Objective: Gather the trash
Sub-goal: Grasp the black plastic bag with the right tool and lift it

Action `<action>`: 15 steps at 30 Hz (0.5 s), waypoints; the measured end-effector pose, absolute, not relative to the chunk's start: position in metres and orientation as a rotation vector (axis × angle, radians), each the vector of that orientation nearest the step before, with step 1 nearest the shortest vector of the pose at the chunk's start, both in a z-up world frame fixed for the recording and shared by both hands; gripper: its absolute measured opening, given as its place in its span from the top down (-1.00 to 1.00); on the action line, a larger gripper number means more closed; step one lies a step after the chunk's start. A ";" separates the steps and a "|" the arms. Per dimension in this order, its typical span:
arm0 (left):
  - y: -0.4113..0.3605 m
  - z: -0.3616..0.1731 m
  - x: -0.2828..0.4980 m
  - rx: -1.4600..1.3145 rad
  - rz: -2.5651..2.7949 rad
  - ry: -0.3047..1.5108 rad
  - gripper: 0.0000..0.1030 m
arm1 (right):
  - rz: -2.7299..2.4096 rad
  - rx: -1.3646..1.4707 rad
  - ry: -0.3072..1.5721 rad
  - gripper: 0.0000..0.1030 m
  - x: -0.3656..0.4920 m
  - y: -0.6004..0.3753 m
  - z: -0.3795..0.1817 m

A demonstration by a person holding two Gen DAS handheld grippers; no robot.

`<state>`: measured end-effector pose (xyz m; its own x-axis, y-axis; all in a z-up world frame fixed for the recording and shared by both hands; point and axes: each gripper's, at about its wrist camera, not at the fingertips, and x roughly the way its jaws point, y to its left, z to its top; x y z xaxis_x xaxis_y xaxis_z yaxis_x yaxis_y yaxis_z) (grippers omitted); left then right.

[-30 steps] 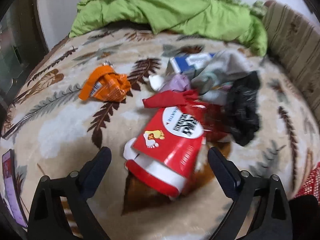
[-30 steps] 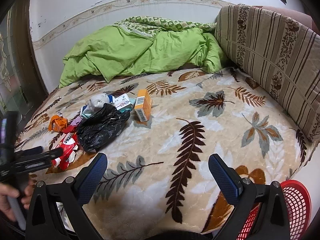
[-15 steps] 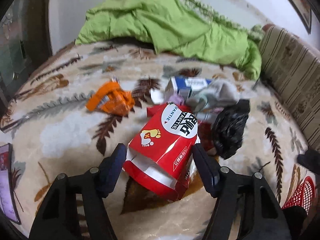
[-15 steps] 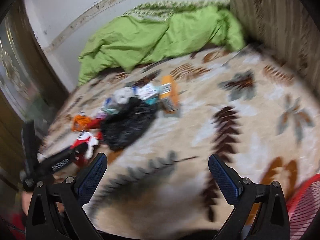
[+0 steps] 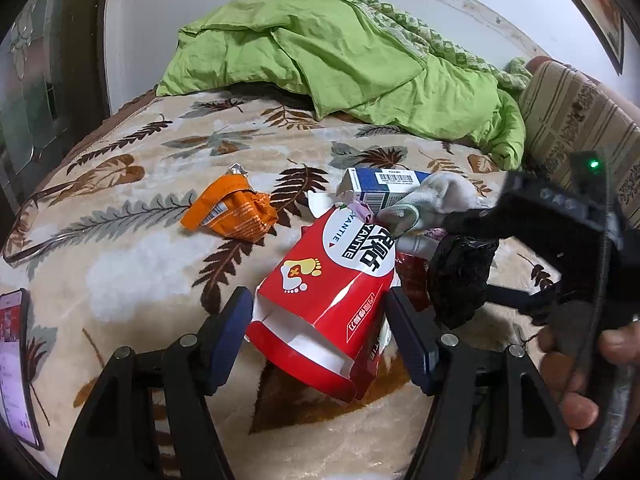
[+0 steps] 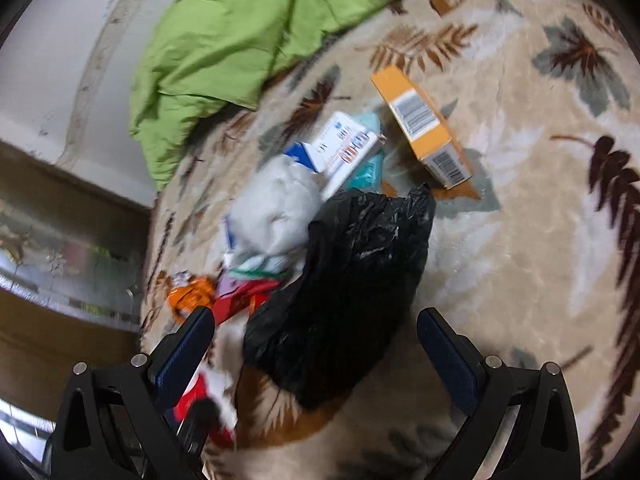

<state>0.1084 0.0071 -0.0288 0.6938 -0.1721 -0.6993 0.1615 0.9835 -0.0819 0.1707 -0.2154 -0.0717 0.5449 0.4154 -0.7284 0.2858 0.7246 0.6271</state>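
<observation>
Left tool (image 5: 318, 334), spread a second ago, now pinches the red box (image 5: 324, 300) on the bed (image 5: 120, 260); right tool (image 6: 314, 350), still spread, has descended over the black bag (image 6: 348, 280).

- The bed (image 5: 120, 264) is covered with a cream fleece blanket printed with brown and grey leaves.
- A rumpled green quilt (image 5: 340, 56) lies heaped at its far end, against the wall.
- An orange snack wrapper (image 5: 232, 216) sits alone, apart from the main heap.
- The heap: a red paper bag (image 5: 328, 292), a blue-and-white box (image 5: 380, 188), a grey-white sock (image 5: 432, 200) and a black plastic bag (image 6: 348, 280), all touching or overlapping.
- An orange carton (image 6: 424, 128) lies just beside the black bag.
- A phone (image 5: 14, 360) with its screen lit rests at the bed's near left edge.
</observation>
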 end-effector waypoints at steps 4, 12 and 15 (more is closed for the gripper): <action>0.006 -0.028 0.109 -0.023 -0.191 0.786 -0.32 | 0.140 0.808 1.001 -0.16 0.167 -0.214 -0.074; 0.005 -0.025 0.105 -0.028 -0.204 0.774 -0.32 | 0.218 0.643 0.889 0.20 0.126 -0.220 -0.046; 0.003 -0.024 0.104 -0.026 -0.212 0.766 -0.32 | 0.229 0.555 0.839 0.20 0.101 -0.226 -0.037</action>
